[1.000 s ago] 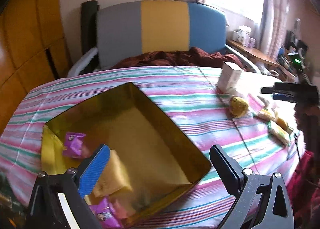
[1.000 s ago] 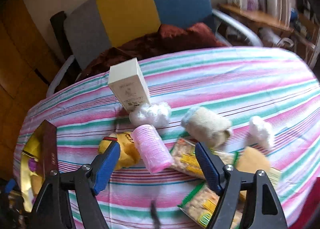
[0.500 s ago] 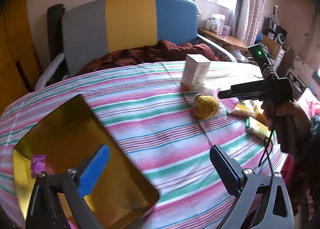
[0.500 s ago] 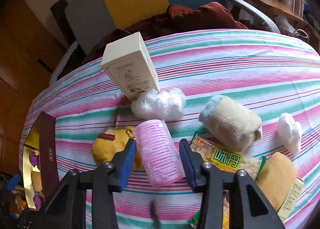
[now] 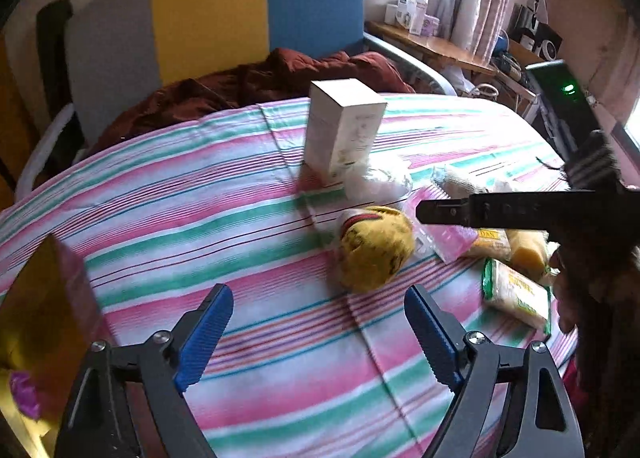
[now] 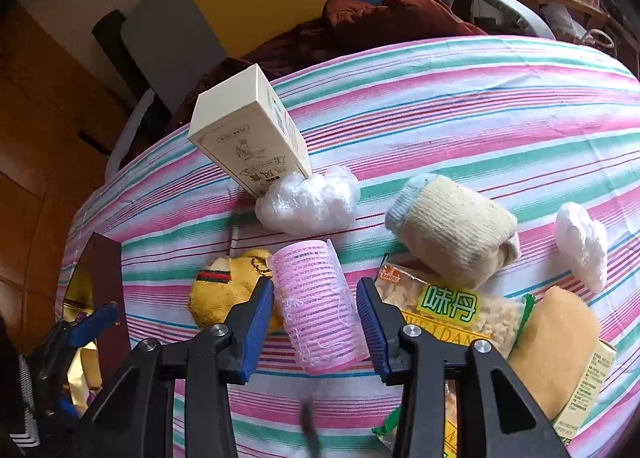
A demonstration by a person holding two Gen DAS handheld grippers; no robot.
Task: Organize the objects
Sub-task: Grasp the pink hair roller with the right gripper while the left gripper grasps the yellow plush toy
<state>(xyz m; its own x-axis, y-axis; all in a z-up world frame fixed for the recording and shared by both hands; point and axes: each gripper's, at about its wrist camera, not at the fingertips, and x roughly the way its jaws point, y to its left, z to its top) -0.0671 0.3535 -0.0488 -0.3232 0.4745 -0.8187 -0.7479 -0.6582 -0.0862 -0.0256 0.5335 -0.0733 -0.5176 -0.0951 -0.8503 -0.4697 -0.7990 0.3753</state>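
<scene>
Tablecloth (image 6: 480, 106) striped | sofa (image 5: 216, 18) behind | left claw (image 5: 318, 332) released | right claw (image 6: 315, 316) perhaps touching roller (image 6: 316, 298)

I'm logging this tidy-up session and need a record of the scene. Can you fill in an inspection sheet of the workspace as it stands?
Surface: striped pink, green and white tablecloth, wrinkled.
Job's things: pink ribbed hair roller; yellow knitted sock ball; cream rolled sock; upright cream cardboard box; gold-lined open box at the left edge.
Clutter: crumpled clear plastic wads; snack packets; tan sponge.
Grippers: right claw open, straddling the roller; left claw open, empty.
Cables: nothing seen.
Surroundings: grey, yellow and blue headboard; maroon blanket; wooden shelf.
</scene>
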